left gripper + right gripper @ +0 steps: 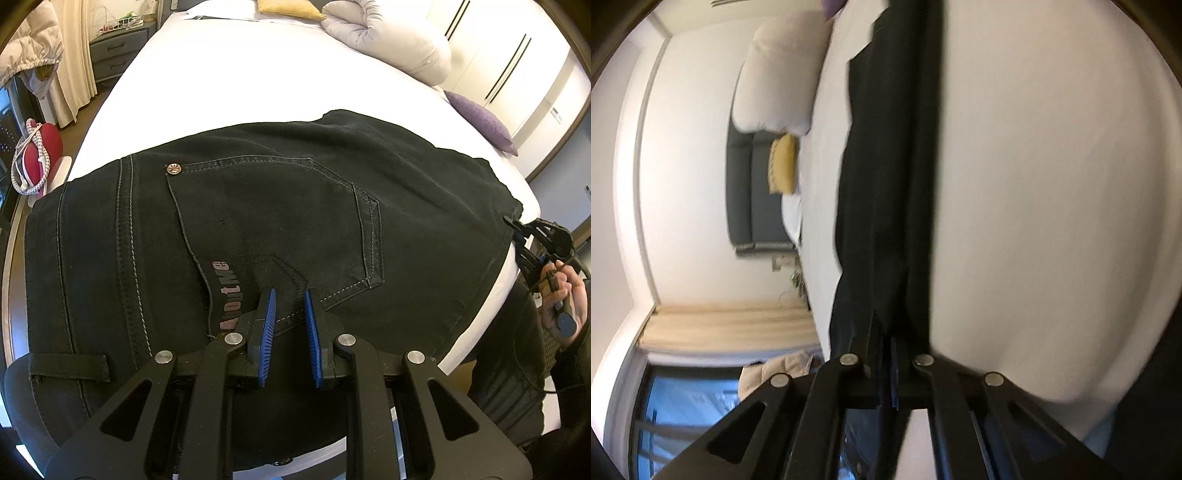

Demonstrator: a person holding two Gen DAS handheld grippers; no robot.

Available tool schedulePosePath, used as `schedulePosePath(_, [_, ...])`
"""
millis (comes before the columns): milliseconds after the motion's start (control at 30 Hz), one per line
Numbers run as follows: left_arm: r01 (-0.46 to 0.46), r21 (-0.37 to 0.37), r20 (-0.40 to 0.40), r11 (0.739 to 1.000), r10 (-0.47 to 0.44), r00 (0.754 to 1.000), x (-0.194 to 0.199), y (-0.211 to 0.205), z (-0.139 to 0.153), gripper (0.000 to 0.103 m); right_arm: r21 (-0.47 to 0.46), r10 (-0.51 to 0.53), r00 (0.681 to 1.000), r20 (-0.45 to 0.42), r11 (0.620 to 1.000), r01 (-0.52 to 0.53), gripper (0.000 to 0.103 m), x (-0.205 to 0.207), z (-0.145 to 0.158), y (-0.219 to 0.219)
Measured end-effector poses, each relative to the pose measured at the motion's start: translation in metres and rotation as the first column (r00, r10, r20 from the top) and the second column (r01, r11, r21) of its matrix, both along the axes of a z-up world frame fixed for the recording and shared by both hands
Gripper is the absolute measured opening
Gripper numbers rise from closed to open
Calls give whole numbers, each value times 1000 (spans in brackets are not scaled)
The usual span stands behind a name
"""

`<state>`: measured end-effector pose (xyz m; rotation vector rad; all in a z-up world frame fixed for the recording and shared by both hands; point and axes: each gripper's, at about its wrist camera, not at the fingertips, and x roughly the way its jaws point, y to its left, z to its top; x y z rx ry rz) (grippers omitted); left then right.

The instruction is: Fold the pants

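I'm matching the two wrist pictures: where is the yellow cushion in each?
Left wrist: yellow cushion at the top edge, centre, at the far end of the bed.
Right wrist: left of centre, against the grey headboard.
Shared landmark: the black pants on the white bed.

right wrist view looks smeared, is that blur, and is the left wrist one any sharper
Right wrist view: yes, motion blur smears the black pants and the yellow cushion, and the picture sits rolled sideways. Left wrist view: sharp, with pocket stitching and lettering readable; fisheye bends the bed edges.
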<state>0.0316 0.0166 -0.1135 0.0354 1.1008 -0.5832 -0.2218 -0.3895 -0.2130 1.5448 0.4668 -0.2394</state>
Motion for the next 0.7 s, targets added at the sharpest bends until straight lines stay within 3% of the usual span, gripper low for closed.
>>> schedulePosePath(267, [3, 2, -3, 1000, -3, 1000, 1, 0, 1, 16, -67, 3, 1000, -26, 998, -5, 2, -5, 11, 4])
schedulePosePath(467, [-2, 4, -3, 1000, 2, 1000, 1, -2, 0, 16, -93, -62, 998, -8, 994, 61, 14, -3, 19, -26])
schedulePosePath(567, [-3, 5, -6, 1000, 3, 1000, 1, -2, 0, 16, -95, -102, 995, 4, 990, 102, 13, -5, 17, -46])
schedulePosePath(600, [-4, 6, -6, 1000, 4, 1000, 1, -2, 0, 16, -82, -121, 993, 2, 989, 121, 5, -7, 14, -54])
schedulePosePath(700, [-5, 10, -6, 1000, 5, 1000, 1, -3, 0, 16, -29, -182, 983, 15, 983, 183, 2, -22, 4, -65])
